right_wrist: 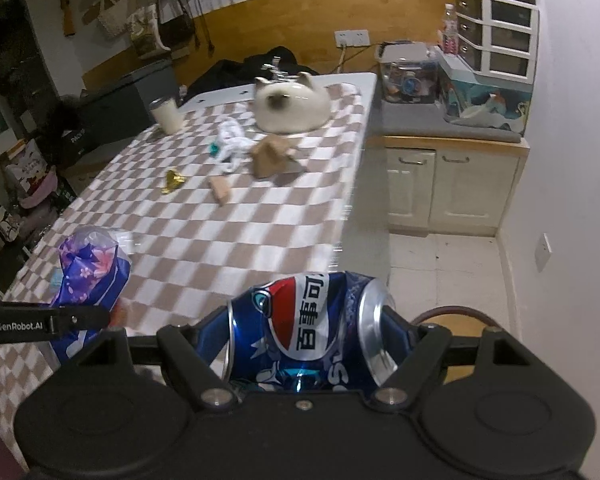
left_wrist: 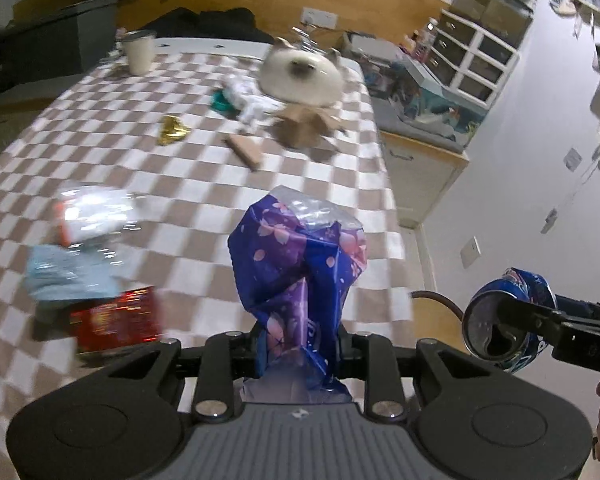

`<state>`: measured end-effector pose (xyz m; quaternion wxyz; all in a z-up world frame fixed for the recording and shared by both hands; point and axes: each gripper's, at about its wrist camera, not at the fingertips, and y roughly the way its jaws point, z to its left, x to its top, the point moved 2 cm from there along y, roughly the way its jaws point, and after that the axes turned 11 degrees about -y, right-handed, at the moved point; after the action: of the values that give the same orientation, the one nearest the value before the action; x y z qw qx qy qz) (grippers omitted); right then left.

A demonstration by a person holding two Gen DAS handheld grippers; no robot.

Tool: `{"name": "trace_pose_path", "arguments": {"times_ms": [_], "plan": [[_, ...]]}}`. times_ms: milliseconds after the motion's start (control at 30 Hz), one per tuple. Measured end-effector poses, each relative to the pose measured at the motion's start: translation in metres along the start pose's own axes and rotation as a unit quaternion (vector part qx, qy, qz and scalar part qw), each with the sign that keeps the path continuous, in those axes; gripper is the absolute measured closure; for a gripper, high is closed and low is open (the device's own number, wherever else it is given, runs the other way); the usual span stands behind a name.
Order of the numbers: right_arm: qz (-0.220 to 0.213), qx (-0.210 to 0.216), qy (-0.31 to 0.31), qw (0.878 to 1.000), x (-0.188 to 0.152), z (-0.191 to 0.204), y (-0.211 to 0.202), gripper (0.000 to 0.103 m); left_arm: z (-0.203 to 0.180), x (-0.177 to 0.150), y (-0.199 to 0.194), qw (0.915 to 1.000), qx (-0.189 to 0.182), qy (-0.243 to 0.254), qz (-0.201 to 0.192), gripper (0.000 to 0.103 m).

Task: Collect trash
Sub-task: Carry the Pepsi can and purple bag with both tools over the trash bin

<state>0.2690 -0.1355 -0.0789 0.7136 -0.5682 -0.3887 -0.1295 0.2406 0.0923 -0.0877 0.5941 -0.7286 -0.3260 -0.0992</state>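
Note:
My left gripper (left_wrist: 300, 344) is shut on a crumpled purple-blue wrapper with pink blossoms (left_wrist: 296, 264), which sticks up above the checked tablecloth (left_wrist: 204, 200). My right gripper (right_wrist: 312, 340) is shut on a dented blue Pepsi can (right_wrist: 308, 328), held sideways beyond the table's right edge. The can (left_wrist: 508, 320) also shows at the right of the left wrist view, and the wrapper (right_wrist: 88, 272) at the left of the right wrist view. Loose trash on the cloth: gold foil (left_wrist: 172, 130), a cardboard strip (left_wrist: 246, 152), a torn brown box (left_wrist: 304, 128), white plastic (left_wrist: 244, 100).
Nearer on the left lie a red packet (left_wrist: 116, 318), a pale blue packet (left_wrist: 68, 272) and a white one (left_wrist: 96, 212). A white cat-shaped thing (left_wrist: 300, 74) and a cup (left_wrist: 139, 52) stand at the far end. A cabinet (right_wrist: 452, 184) and tiled floor are to the right.

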Motion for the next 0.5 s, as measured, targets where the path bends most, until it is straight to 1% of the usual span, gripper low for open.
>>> {"name": "trace_pose_path", "arguments": {"times_ms": [133, 267, 367, 500], "plan": [[0.009, -0.002, 0.003, 1.000, -0.006, -0.046, 0.008, 0.024, -0.047, -0.002, 0.029, 0.9998, -0.010, 0.012, 0.015, 0.073], [0.023, -0.011, 0.014, 1.000, -0.014, -0.091, 0.018, 0.024, -0.091, -0.005, 0.062, 0.9985, -0.024, 0.029, 0.041, 0.073], [0.032, -0.022, 0.029, 0.999, -0.021, -0.122, 0.025, 0.024, -0.123, -0.009, 0.089, 0.9961, -0.044, 0.046, 0.061, 0.072], [0.047, -0.040, 0.056, 0.997, -0.034, -0.162, 0.037, 0.024, -0.159, -0.016, 0.129, 0.9922, -0.057, 0.063, 0.091, 0.072]]}}
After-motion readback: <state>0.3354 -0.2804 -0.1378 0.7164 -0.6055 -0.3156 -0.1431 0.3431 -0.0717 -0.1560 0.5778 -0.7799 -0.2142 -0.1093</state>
